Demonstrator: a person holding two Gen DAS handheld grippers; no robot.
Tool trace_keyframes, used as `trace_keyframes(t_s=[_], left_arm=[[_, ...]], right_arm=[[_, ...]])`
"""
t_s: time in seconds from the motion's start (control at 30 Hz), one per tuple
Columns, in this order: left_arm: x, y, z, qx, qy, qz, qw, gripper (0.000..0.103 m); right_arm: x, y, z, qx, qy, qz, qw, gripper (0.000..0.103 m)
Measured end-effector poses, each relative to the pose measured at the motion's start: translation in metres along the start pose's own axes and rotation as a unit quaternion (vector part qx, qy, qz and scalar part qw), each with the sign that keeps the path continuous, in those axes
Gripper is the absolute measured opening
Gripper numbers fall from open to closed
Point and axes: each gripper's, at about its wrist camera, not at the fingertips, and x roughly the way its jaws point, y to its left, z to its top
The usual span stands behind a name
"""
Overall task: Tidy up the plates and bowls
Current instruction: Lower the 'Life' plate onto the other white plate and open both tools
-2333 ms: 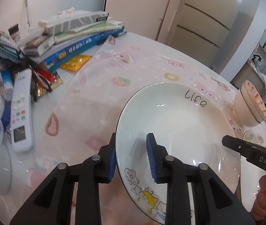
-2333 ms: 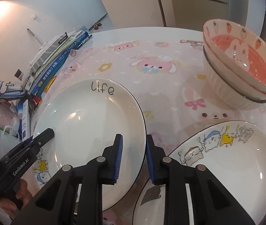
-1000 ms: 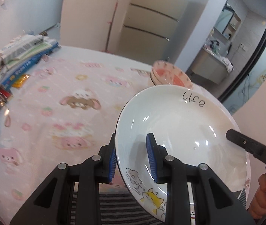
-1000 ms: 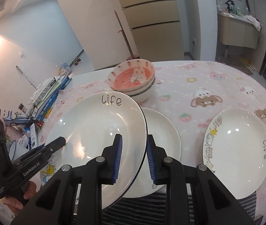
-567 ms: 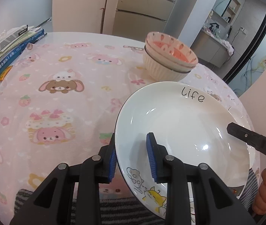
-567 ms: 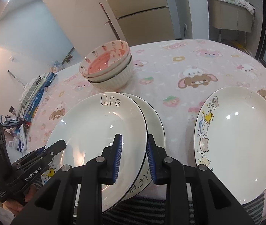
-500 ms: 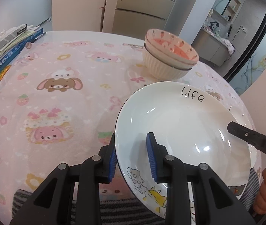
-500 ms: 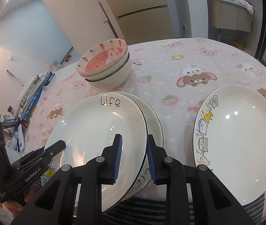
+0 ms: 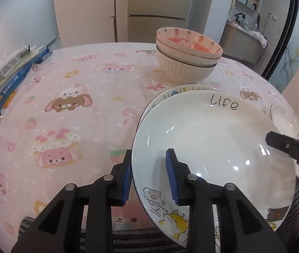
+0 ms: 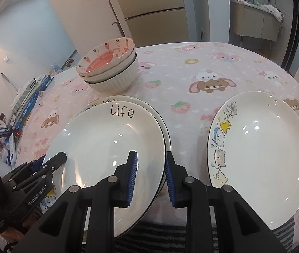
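Both grippers grasp the same plate point(image 10: 107, 145). Left gripper point(image 9: 149, 175): rim at the plate's 9 o'clock sits between the blue pads, outer finger point(image 9: 126, 172) under the rim, inner finger point(image 9: 171, 177) on the plate face. Its fingers have just been easing apart slightly, rim still between them. Right gripper point(image 10: 150, 177): clenched on the rim at the plate's 4 o'clock, one finger on the face, the other outside the rim.

Plate sits just over a second plate point(image 10: 163, 126), whose edge shows past it at 12 to 3 o'clock; cannot tell if they touch. "Life" lettering at the held plate's 12 o'clock.

Third plate point(image 10: 261, 147) lies flat on the surface point(image 10: 191, 71) at 3 o'clock, apart from the pair. Bowl stack point(image 10: 111, 71) at 12 o'clock, near the plates. Books point(image 9: 12, 69) at 10 o'clock by the surface edge.
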Motion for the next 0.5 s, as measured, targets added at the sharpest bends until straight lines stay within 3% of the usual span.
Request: trace_keyframes(t_s=[0.27,0.43,0.5], left_arm=[[0.0009,-0.0049,-0.0009,0.013,-0.005,0.014,0.9998,0.028],[0.002,-0.0002,-0.0005,0.001,-0.003,0.002,1.0,0.029],[0.0042,0.0021,-0.0007,-0.006,0.003,0.001,1.0,0.035]], right_arm=[[0.0053,0.0022,-0.0035,-0.016,0.003,-0.02,1.0,0.029],[0.0059,-0.0073,-0.0079,0.006,-0.006,0.002,1.0,0.029],[0.0086,-0.0067,-0.0088,-0.004,-0.003,-0.006,1.0,0.029]])
